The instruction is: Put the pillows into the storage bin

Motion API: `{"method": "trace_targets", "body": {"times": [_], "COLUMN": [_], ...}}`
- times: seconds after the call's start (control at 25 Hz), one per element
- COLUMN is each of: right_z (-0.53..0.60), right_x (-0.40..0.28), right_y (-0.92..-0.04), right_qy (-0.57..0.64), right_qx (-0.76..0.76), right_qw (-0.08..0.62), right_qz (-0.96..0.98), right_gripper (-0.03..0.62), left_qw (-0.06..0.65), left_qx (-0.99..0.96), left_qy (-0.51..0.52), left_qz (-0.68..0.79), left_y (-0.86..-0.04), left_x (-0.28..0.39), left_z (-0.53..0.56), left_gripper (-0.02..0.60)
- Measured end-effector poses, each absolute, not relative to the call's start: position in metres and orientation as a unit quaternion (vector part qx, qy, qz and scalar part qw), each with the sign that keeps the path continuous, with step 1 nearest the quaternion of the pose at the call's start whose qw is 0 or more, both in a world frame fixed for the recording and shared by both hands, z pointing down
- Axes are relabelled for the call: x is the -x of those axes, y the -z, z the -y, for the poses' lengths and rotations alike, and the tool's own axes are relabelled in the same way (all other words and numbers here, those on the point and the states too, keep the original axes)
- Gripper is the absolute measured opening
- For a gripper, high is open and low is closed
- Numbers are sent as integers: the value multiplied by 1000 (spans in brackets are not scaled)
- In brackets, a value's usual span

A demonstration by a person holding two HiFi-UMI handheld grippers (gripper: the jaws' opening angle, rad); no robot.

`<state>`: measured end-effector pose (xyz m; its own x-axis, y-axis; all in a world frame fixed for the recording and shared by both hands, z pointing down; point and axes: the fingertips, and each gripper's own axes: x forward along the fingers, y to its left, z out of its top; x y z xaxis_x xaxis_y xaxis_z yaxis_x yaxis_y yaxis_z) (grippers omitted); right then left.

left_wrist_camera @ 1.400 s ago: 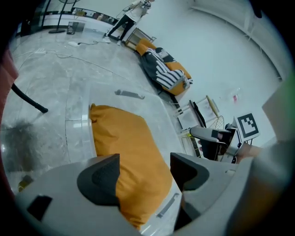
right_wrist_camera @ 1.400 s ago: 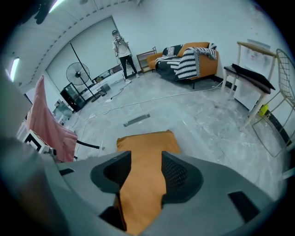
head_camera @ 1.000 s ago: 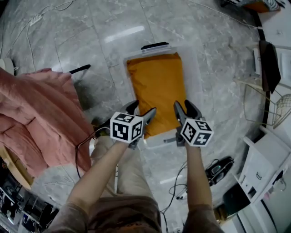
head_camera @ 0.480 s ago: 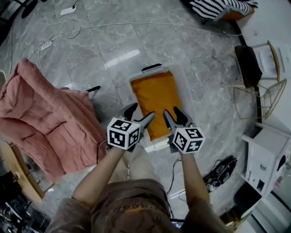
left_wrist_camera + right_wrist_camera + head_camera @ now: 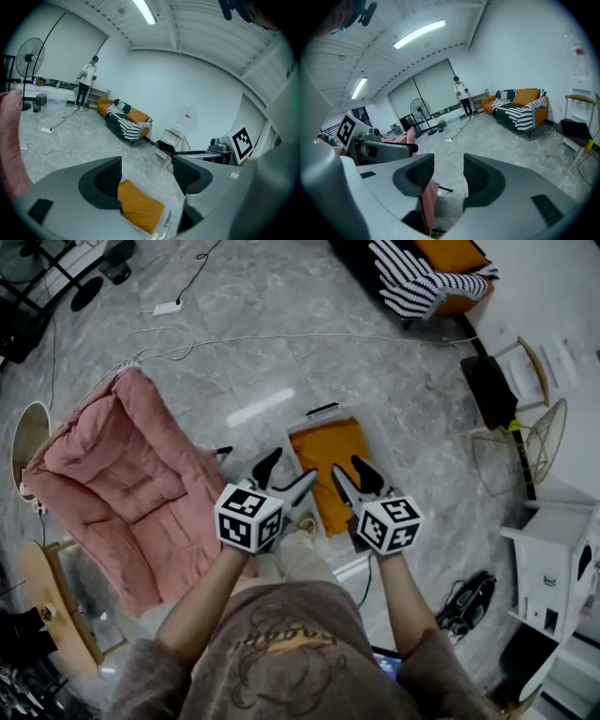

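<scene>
The rectangular orange fabric pillow (image 5: 323, 446) is laid inside the clear plastic storage bin (image 5: 322, 414) on the grey marble floor (image 5: 244, 343). The left hand-held gripper (image 5: 289, 470) is held wide open, the right hand-held gripper (image 5: 349, 470) narrower, both empty.

Pillow (image 5: 323, 465): plain orange. Storage bin (image 5: 323, 413): clear, dark handle. Quilted cushion (image 5: 122, 493): pink. Floor (image 5: 281, 324): grey marble, pale veins, glossy. Sofa (image 5: 412, 287): black-and-white stripes, orange cushions. Left gripper (image 5: 291, 468), right gripper (image 5: 349, 467): grey bodies, black pads, white cubes with black square markers. Person's shirt (image 5: 281, 652): brown.
</scene>
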<state>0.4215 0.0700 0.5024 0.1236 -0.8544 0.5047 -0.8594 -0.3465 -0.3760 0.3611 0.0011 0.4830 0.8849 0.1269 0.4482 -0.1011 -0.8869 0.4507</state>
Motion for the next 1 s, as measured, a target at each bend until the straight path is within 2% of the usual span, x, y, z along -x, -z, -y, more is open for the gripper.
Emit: {"method": "trace_targets", "body": {"times": [0.36, 0.52, 0.76, 1.0], "right_z": [-64, -46, -37, -57], "right_x": [-359, -325, -268, -259], "right_y": [-392, -350, -313, -304], "right_qy": [-277, -262, -206, -191], "right_qx": [-739, -721, -706, -718], "right_qw": [12, -5, -1, -12], "right_qz": [614, 642, 678, 669], "right_gripper": [196, 187, 187, 176], "left_qw": [202, 191, 187, 179], "left_qx": [-963, -967, -973, -974], "left_qy": [-180, -165, -126, -103], "left_qz": [7, 23, 50, 90], "left_y": [-370, -330, -298, -287], "left_x": [-281, -242, -178, -131], "left_z": [17, 31, 43, 56], "left_gripper": [324, 325, 324, 324]}}
